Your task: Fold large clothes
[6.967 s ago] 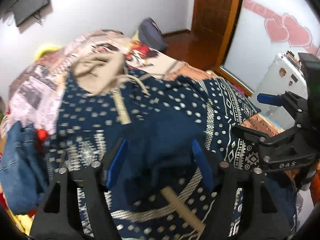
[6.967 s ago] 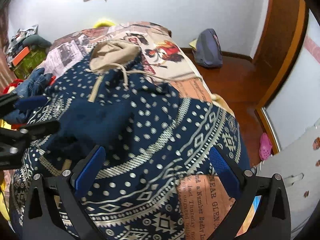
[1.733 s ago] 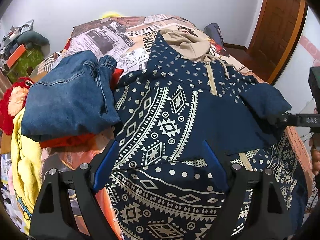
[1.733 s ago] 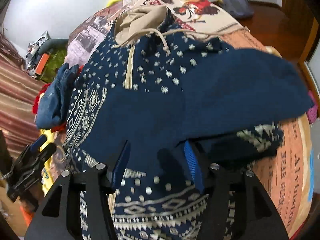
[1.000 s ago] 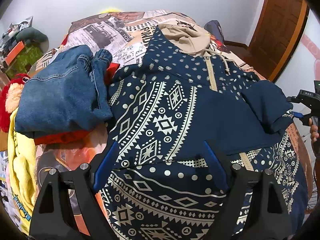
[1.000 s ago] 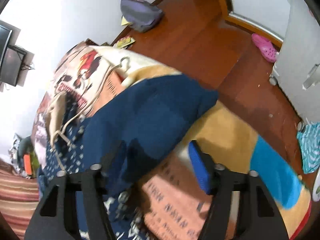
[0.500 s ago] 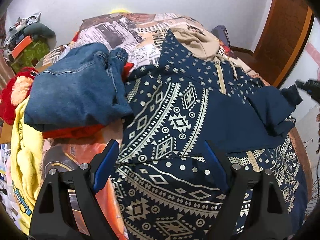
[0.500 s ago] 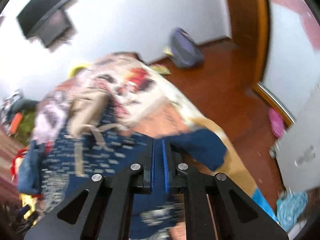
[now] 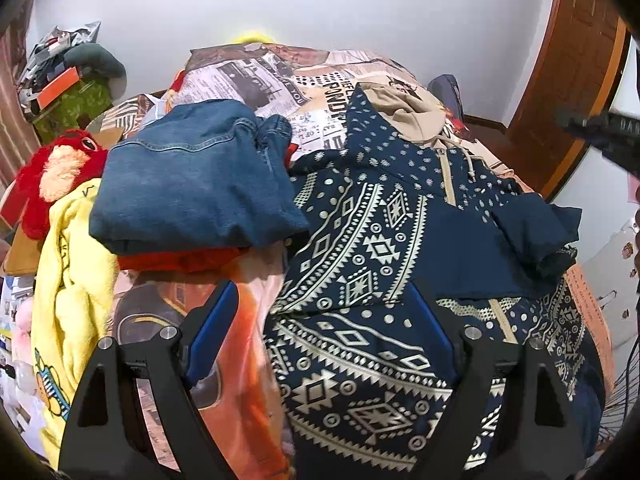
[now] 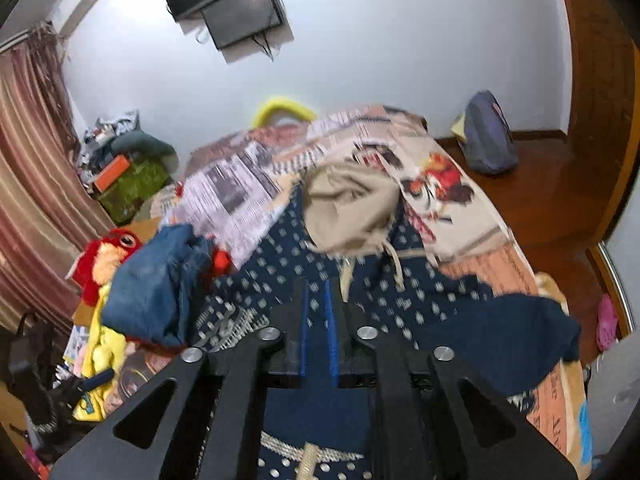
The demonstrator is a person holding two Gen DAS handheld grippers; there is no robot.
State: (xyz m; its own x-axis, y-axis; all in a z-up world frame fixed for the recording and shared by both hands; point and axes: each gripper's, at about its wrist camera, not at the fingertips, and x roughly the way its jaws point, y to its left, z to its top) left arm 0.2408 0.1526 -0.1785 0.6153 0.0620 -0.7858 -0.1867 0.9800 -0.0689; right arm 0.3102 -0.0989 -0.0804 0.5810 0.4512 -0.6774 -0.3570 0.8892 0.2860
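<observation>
Patterned hoodie spread on the bed, both grippers above it and empty.

At far left a yellow blanket (image 9: 68,280) and a red plush toy (image 9: 56,172) lie beside folded jeans (image 9: 192,184). The left gripper (image 9: 324,320) hangs over the hoodie's (image 9: 360,240) lower edge, fingers spread wide, nothing between them. The hoodie lies front-up on the bed (image 9: 256,76), tan hood (image 9: 404,108) toward the wall, one plain navy sleeve (image 9: 532,232) folded across the chest. The right gripper (image 10: 316,320) is above it, jaws opening from a narrow gap, gripping nothing.
</observation>
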